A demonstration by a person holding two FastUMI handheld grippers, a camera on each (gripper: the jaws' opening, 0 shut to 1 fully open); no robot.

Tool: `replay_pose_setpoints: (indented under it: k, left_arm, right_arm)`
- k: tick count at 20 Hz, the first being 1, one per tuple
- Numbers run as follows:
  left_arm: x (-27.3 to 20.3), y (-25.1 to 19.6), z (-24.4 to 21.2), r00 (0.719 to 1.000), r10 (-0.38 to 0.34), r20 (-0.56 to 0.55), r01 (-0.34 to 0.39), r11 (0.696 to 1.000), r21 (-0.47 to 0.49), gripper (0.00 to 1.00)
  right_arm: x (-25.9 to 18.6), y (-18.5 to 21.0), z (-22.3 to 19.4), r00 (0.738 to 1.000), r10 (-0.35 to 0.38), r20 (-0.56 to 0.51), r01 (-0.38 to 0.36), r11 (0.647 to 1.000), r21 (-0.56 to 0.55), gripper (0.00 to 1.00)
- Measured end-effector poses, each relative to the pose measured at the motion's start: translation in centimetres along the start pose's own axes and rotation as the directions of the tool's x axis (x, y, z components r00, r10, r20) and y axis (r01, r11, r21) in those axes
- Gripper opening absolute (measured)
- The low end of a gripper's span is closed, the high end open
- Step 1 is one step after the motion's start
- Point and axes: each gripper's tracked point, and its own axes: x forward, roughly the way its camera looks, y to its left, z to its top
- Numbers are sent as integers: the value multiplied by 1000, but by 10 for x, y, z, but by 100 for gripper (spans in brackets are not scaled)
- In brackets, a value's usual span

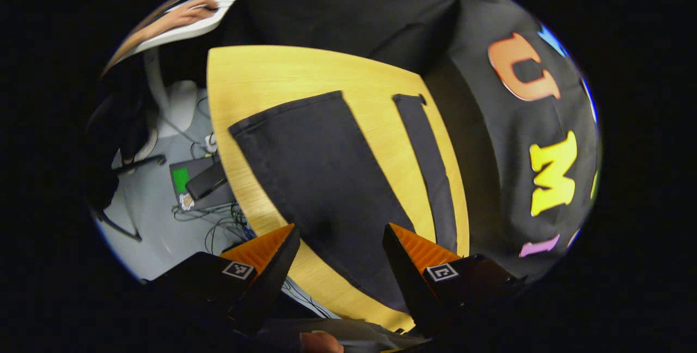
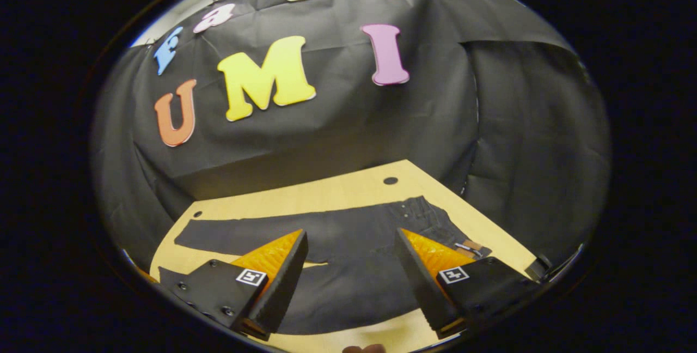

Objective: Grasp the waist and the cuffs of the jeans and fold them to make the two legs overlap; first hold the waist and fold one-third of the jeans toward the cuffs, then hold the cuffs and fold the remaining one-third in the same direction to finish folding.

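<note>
1. I see the table (image 2: 354, 189), a pale wooden top, set against the booth's black cloth wall (image 2: 523, 140); in the left gripper view its edge drops off to a grey floor (image 1: 147, 217).
2. The jeans (image 2: 348, 244) lie flat on the table, dark and unfolded, both legs stretched out side by side with bare wood showing between them (the gap is plainest in the left gripper view). In the right gripper view the waist (image 2: 430, 211) sits to the right and the cuffs (image 2: 182, 238) to the left.
3. My left gripper (image 1: 340, 236) hangs above the nearer leg, fingers spread wide, gripping nothing.
4. My right gripper (image 2: 351, 238) hangs over the seat of the jeans, fingers likewise spread apart, nothing between them.
5. On the floor I make out a tangle of cables (image 1: 223, 227) beside a dark box (image 1: 204, 181).
</note>
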Motion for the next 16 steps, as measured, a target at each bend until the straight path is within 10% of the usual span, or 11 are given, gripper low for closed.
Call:
replay_pose_setpoints:
  k: [8, 16]
  left_arm:
    - [33, 27, 18, 999, 41, -30, -47, 974, -224, 99]
    - [62, -4, 50, 990, -135, 29, 138, 951, -275, 98]
  right_arm:
    - [-10, -17, -4, 999, -52, -5, 52, 999, 9, 99]
    - [-15, -29, -9, 996, -91, -2, 91, 994, 57, 99]
